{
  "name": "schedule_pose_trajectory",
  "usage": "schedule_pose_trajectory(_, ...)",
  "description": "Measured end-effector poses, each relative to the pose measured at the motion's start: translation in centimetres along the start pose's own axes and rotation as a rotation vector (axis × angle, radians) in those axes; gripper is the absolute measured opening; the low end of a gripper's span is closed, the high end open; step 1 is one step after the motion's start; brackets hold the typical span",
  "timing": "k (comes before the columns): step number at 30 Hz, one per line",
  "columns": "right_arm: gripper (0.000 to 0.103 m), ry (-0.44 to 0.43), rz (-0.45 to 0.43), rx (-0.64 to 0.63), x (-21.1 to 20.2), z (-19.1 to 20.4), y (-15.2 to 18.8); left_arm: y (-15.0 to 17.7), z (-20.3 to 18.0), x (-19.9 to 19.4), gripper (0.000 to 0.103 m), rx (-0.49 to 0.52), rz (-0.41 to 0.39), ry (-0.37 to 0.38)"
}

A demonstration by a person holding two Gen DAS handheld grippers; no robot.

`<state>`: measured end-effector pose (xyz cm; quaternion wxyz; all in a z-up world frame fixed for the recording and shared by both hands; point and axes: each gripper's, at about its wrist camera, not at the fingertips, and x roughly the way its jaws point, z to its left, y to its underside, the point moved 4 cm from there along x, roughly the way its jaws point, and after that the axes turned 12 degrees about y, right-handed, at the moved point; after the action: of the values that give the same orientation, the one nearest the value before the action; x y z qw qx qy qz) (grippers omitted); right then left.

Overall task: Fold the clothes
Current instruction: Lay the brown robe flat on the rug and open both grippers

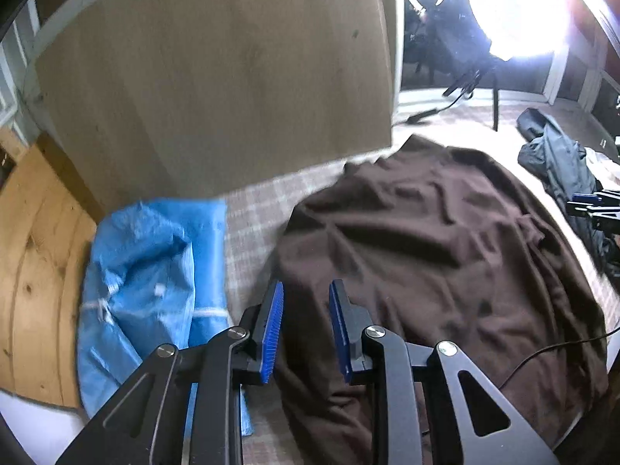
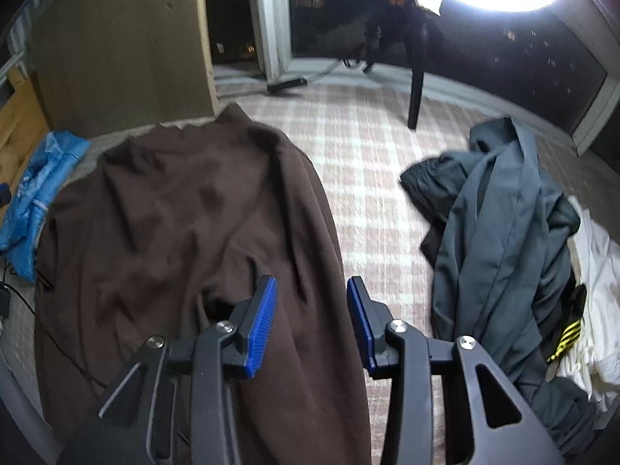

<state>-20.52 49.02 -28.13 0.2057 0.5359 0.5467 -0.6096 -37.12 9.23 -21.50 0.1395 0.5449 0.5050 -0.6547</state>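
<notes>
Left tool (image 1: 306,325) and right tool (image 2: 312,319) both hanging jaws apart, gripping nothing, right above brown garment (image 2: 186,240) spread on checked floor covering (image 2: 368,162). Blue bag (image 1: 151,271) just left, grey clothes heap (image 2: 500,240) right. Further back, wooden panel (image 1: 217,77), chair leg (image 2: 416,93).

Spread mostly flat but rumpled on the plaid surface, a dark brown garment (image 2: 186,224), lengthwise from near to far, with a crumpled pile of grey clothing (image 2: 500,240) well apart to its right, over white fabric (image 2: 596,271) at the pile's right edge.
</notes>
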Motion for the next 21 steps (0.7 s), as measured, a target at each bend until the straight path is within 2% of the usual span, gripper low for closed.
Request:
schedule_pose_trajectory(3,0.043,0.022,0.013,-0.014,0.9,-0.7,0.6,3.3,3.0,2.4,0.027,-0.115,0.075,0.062)
schedule_pose_trajectory(7,0.044,-0.038,0.082,0.008,2.9,-1.5,1.8,8.1,3.7,4.9,0.027,-0.221,0.158,0.12)
schedule_pose_trajectory(12,0.045,-0.127,0.14,0.05,4.2,-1.8,3.5,10.4,1.9,6.5,0.029,-0.218,0.197,0.107)
schedule_pose_trajectory(15,0.045,-0.175,0.165,0.035,4.7,-1.1,4.4,10.9,1.4,6.7,0.022,-0.231,0.189,0.117)
schedule_pose_trajectory(16,0.045,-0.19,0.17,0.023,4.7,-0.9,4.6,11.0,1.3,6.6,0.015,-0.235,0.186,0.126)
schedule_pose_trajectory(17,0.045,-0.204,0.174,0.011,4.8,-0.6,4.9,11.1,1.1,6.4,0.002,-0.241,0.182,0.138)
schedule_pose_trajectory(18,0.044,-0.219,0.179,-0.001,4.8,-0.3,5.2,11.2,1.0,6.2,0.002,-0.244,0.178,0.141)
schedule_pose_trajectory(19,0.039,-0.239,0.174,-0.008,4.7,-0.1,5.3,11.1,1.0,5.7,0.002,-0.241,0.169,0.142)
schedule_pose_trajectory(20,0.008,-0.244,0.169,-0.017,4.5,0.1,5.3,10.9,1.0,5.2,0.002,-0.238,0.159,0.139)
schedule_pose_trajectory(21,0.002,-0.245,0.166,-0.028,4.3,0.2,5.3,10.7,1.1,4.5,0.002,-0.238,0.149,0.127)
